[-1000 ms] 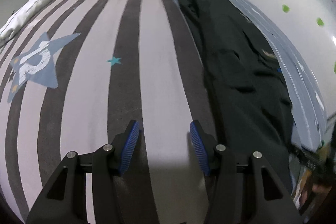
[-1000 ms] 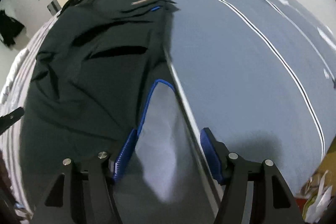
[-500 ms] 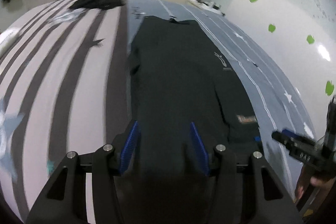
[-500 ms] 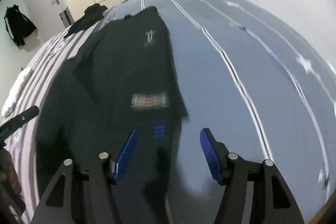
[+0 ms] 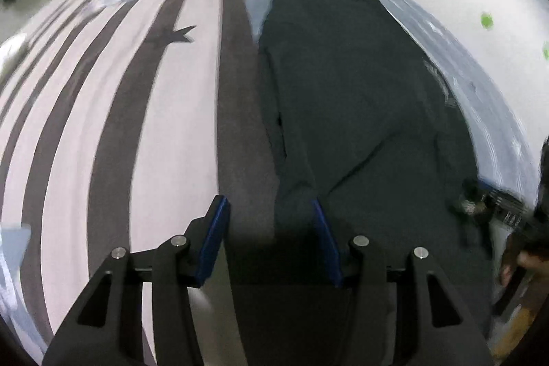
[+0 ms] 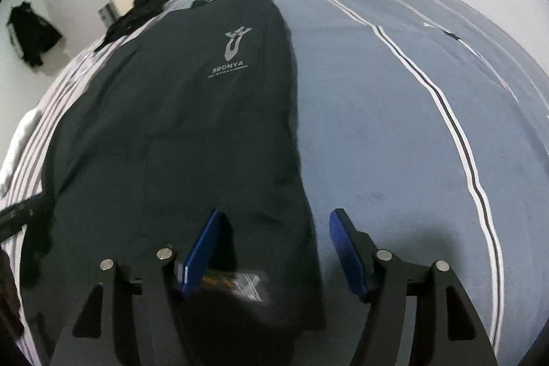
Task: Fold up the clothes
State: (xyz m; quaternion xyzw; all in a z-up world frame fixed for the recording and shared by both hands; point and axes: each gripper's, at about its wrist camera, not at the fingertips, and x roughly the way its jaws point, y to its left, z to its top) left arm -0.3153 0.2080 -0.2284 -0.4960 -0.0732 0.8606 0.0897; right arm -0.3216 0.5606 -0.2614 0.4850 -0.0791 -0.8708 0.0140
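A dark green-black shirt with a grey "BRONYA" print lies spread lengthwise on the bed; it also shows in the left wrist view. My left gripper is open and empty, low over the shirt's near left edge. My right gripper is open and empty, straddling the shirt's near right edge, with an orange and white label just under it. The right gripper shows blurred at the far right of the left wrist view.
The bed has a grey and white striped cover on the left and a blue cover on the right. A black garment lies heaped at the far end. A dark jacket hangs by the door. White cloth lies at the left edge.
Both grippers have swung over the near end of the shirt and dropped closer to it. The left view shifted from the striped cover to the shirt's left edge. Both stayed open.
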